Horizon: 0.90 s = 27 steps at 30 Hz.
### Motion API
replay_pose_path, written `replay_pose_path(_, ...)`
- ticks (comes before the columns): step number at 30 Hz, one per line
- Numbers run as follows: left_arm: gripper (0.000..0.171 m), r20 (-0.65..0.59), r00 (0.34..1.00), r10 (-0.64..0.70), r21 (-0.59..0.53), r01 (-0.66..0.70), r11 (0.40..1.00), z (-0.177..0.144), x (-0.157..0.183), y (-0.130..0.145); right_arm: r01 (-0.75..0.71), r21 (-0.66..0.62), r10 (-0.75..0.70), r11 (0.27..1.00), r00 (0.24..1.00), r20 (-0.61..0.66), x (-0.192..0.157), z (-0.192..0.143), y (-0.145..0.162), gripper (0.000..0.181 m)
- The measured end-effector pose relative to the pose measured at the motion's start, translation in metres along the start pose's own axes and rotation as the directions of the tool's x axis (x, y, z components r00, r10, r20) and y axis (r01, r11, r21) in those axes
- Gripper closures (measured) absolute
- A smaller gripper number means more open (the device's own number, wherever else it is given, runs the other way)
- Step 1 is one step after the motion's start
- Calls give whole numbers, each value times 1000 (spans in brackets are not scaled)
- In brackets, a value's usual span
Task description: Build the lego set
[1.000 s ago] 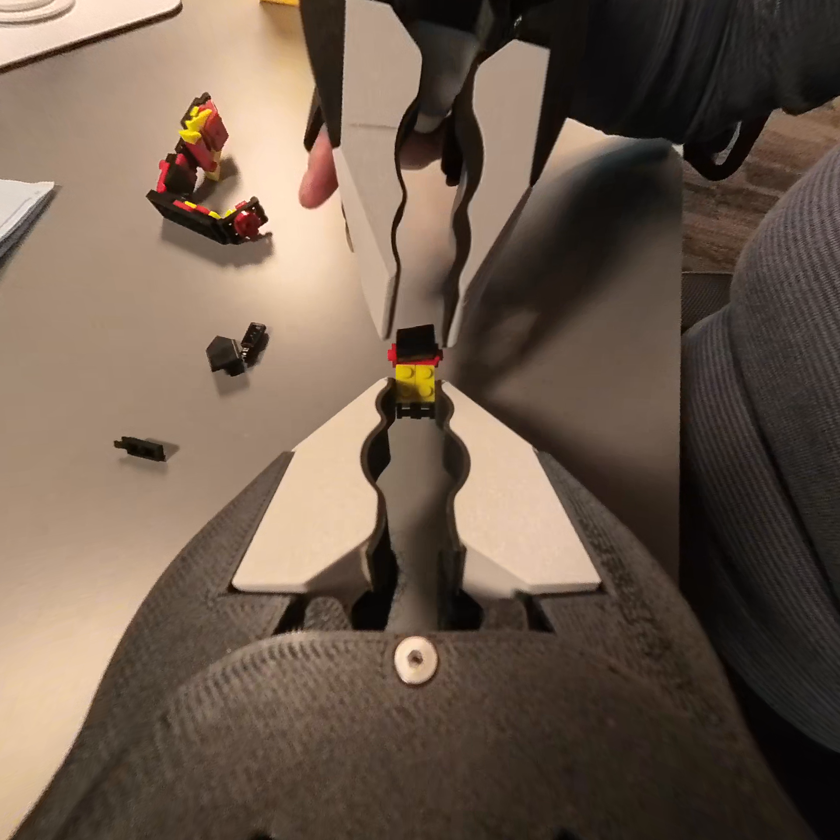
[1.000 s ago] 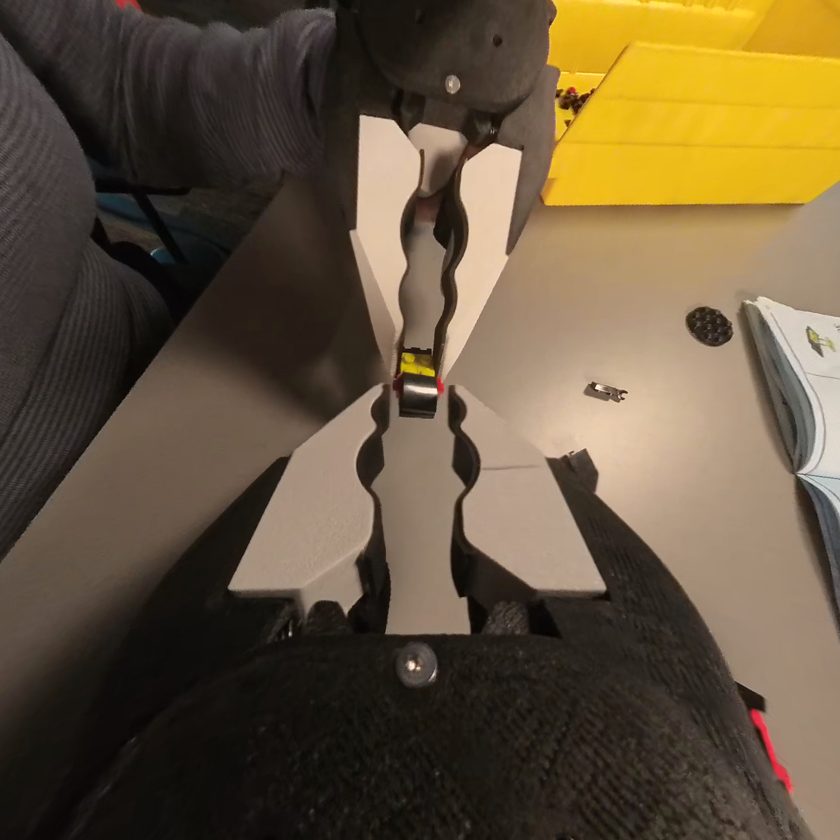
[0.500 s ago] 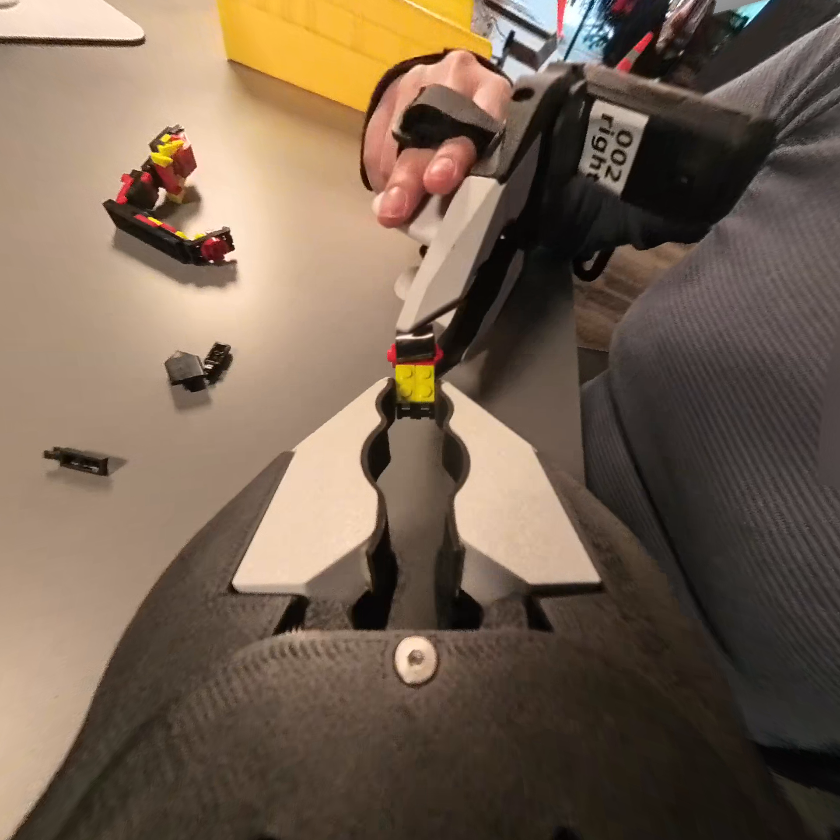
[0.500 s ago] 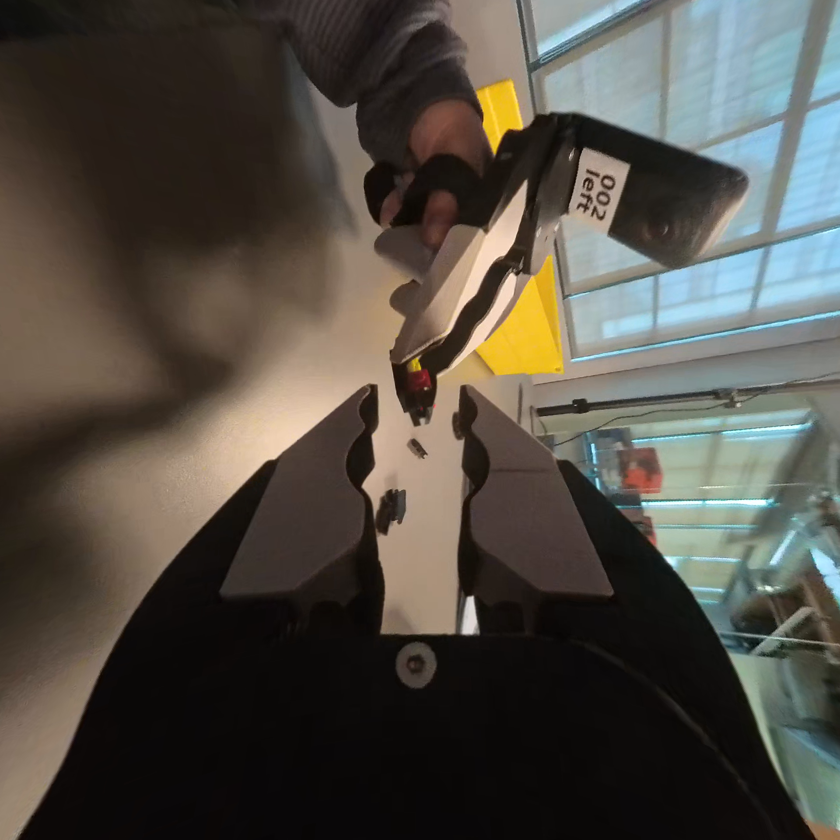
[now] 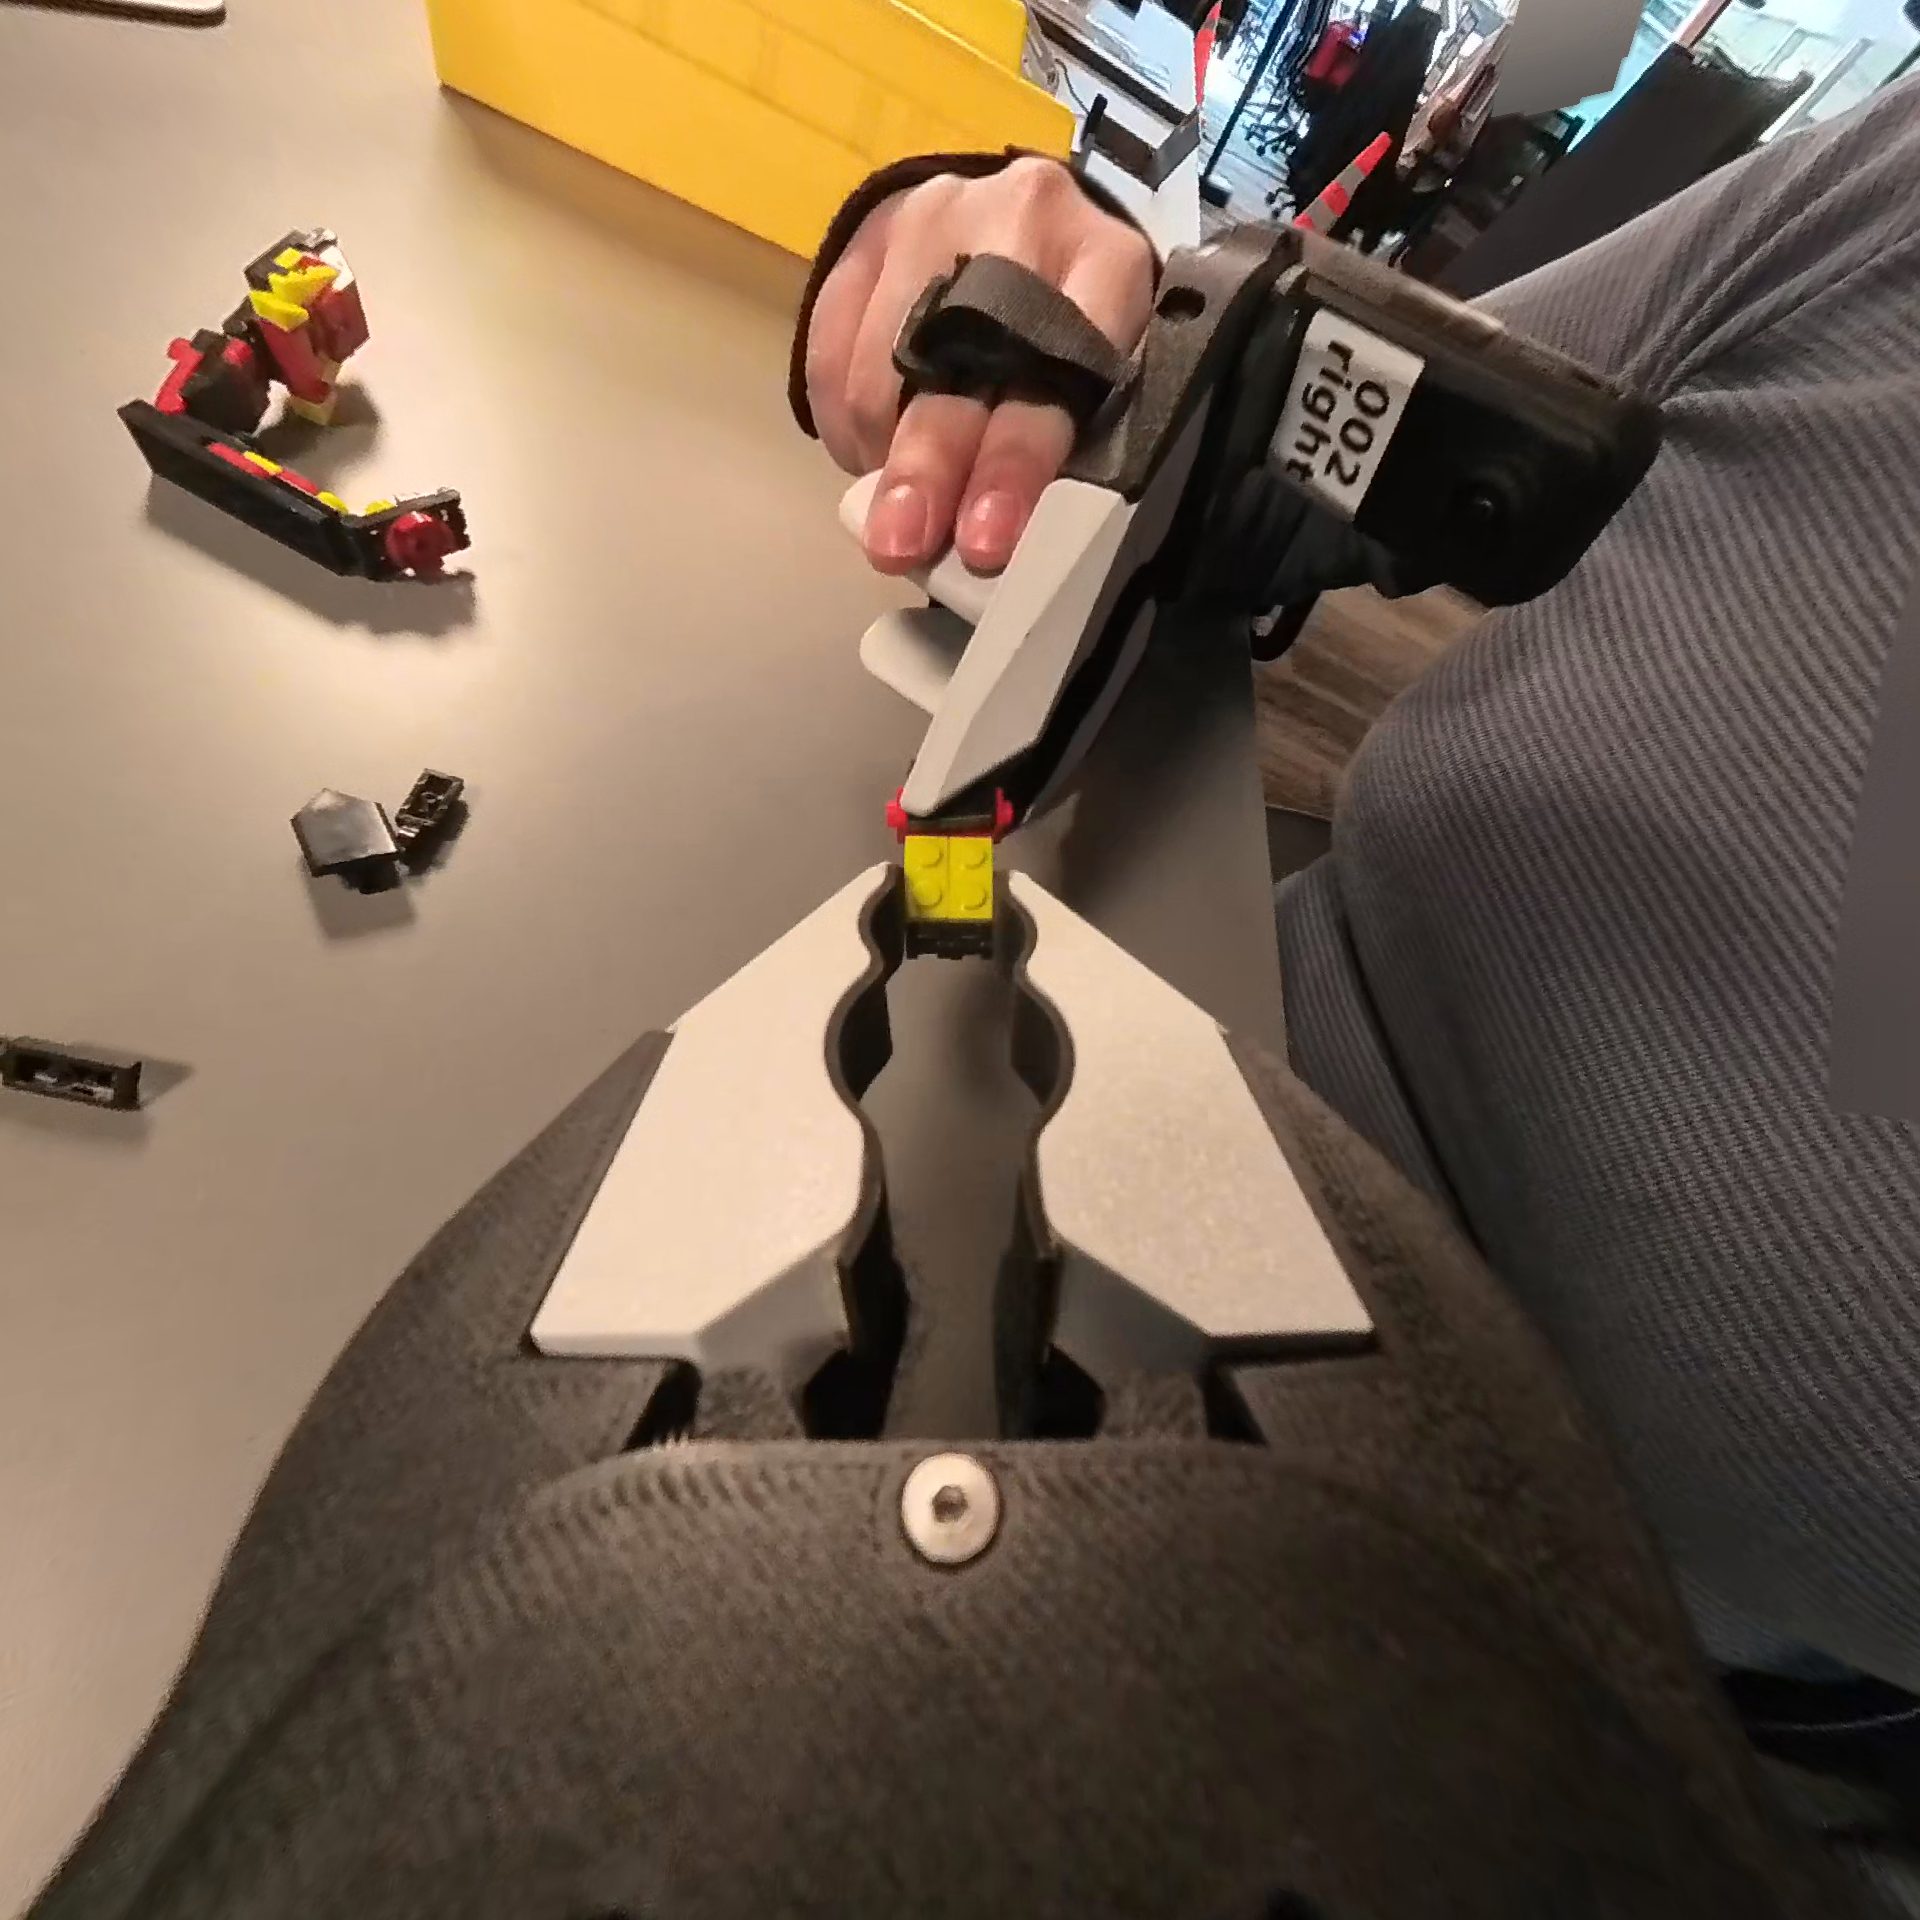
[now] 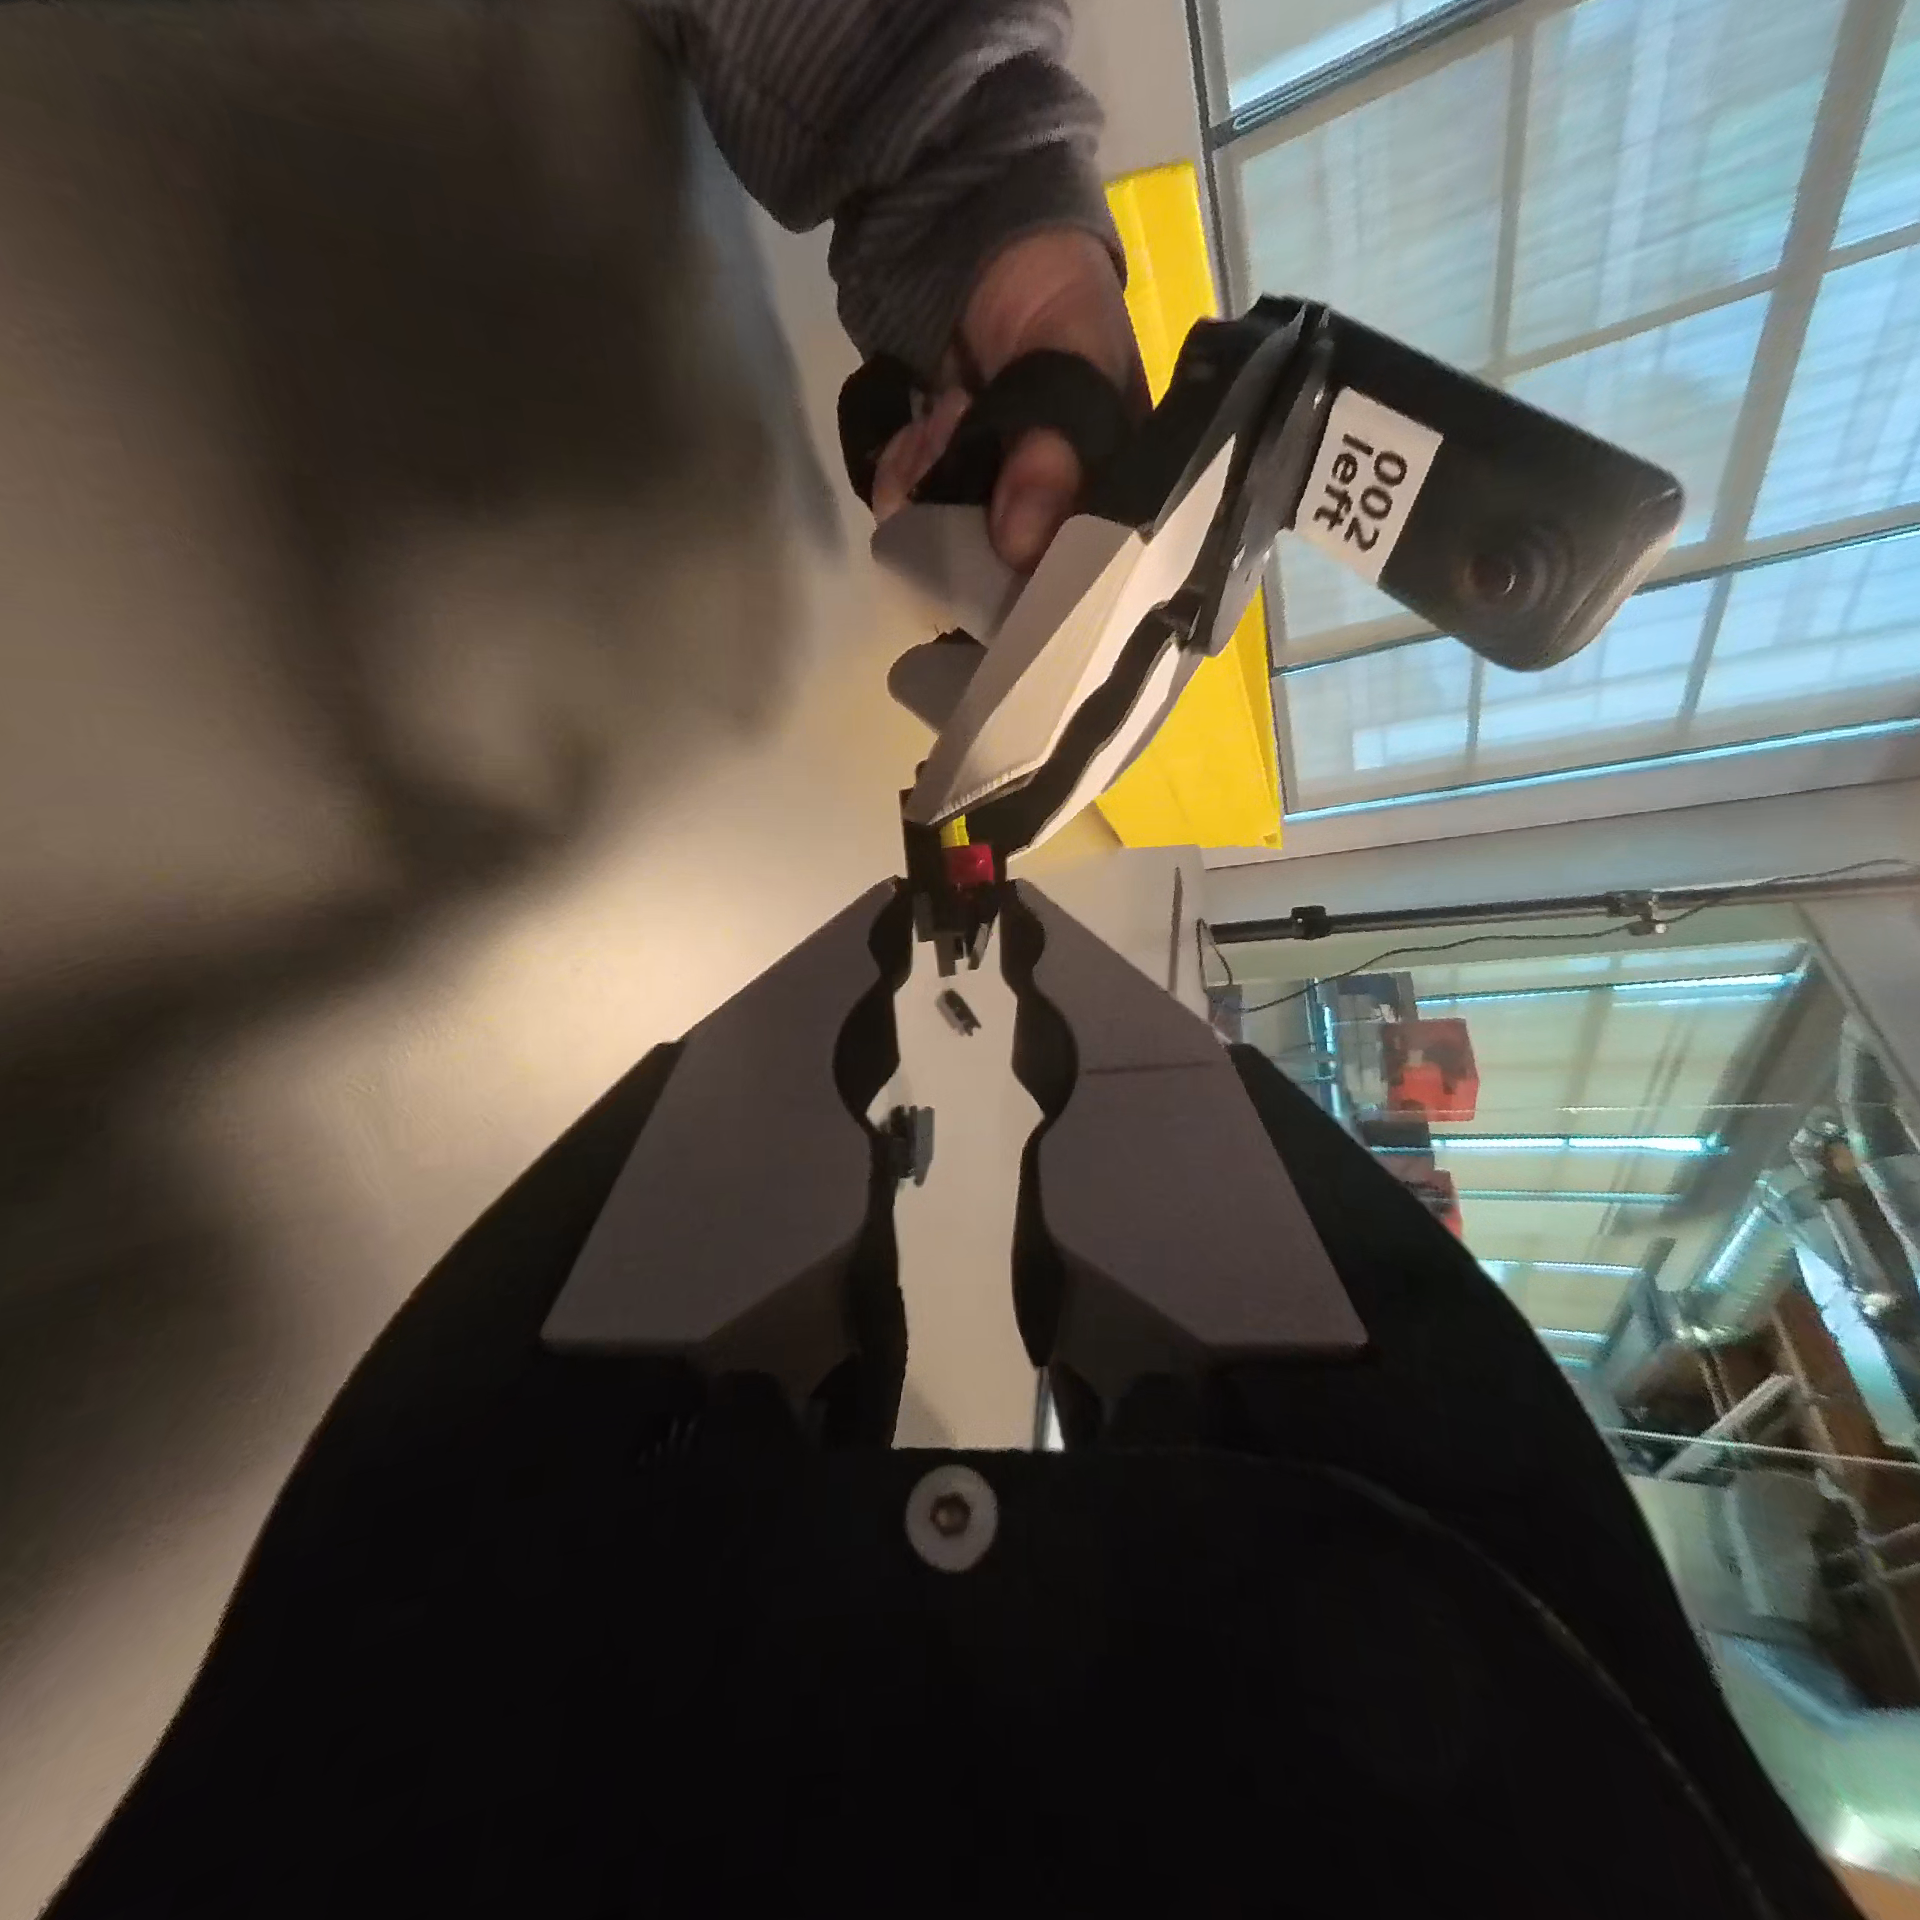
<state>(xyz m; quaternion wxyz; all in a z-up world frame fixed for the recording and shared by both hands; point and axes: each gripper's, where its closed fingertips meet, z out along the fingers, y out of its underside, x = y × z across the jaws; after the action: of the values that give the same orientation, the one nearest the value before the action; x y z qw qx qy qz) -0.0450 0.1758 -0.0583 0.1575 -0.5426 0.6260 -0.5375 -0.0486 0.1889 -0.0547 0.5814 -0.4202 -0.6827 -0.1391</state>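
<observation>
My left gripper (image 5: 948, 906) is shut on a small lego assembly (image 5: 948, 881): a yellow block on a black base, with a red and black part at its far end. It is held above the table. My right gripper (image 6: 951, 916), rolled onto its side, meets it tip to tip and is shut on that red and black end (image 6: 961, 873). In the left wrist view the right gripper (image 5: 951, 808) comes down from the upper right, held by a hand (image 5: 966, 343). In the right wrist view the left gripper (image 6: 961, 805) reaches in from above.
A larger red, black and yellow partial model (image 5: 281, 416) lies on the grey table (image 5: 520, 520) at far left. Two loose black pieces (image 5: 369, 831) and a black plate (image 5: 68, 1075) lie nearer. A yellow bin (image 5: 748, 94) stands at the back. The person's grey sleeve (image 5: 1610, 935) fills the right side. Only a small space, under 4 cm, lies between the two pairs of fingers.
The right gripper rolled onto its side, opened half a second ago, and has now closed on the assembly's red and black end. The left gripper kept its hold throughout.
</observation>
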Motion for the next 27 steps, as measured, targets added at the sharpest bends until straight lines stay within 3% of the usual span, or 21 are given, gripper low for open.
replay_pose_path(11, 156, -81, 996, -26, -17, 24, 1000, 4, 8, 4, -77, 46, 73, 996, 993, 91, -7, -5, -7, 167)
replay_pose_path(15, 156, -80, 996, -30, 38, 33, 999, 2, 8, -3, -160, 32, 157, 987, 983, 91, 0, -6, -5, 167)
replay_pose_path(19, 122, 90, 988, 125, 71, -131, 989, -1, -1, -12, -259, 19, 258, 966, 964, 58, 10, -7, 5, 167)
replay_pose_path(21, 116, 255, 916, 309, 49, -331, 942, -2, -7, -17, -299, 8, 299, 954, 953, 55, 12, -7, 11, 167)
replay_pose_path(23, 115, 403, 776, 485, -59, -507, 860, -4, -13, -17, -334, -6, 333, 943, 941, 61, 11, -7, 15, 167)
replay_pose_path(25, 122, 466, 669, 578, -171, -573, 801, -3, -19, -14, -353, -18, 354, 935, 932, 75, 10, -6, 18, 167)
replay_pose_path(27, 128, 473, 639, 607, -208, -589, 781, 3, -21, -11, -370, -40, 372, 928, 924, 88, 8, -5, 20, 167)
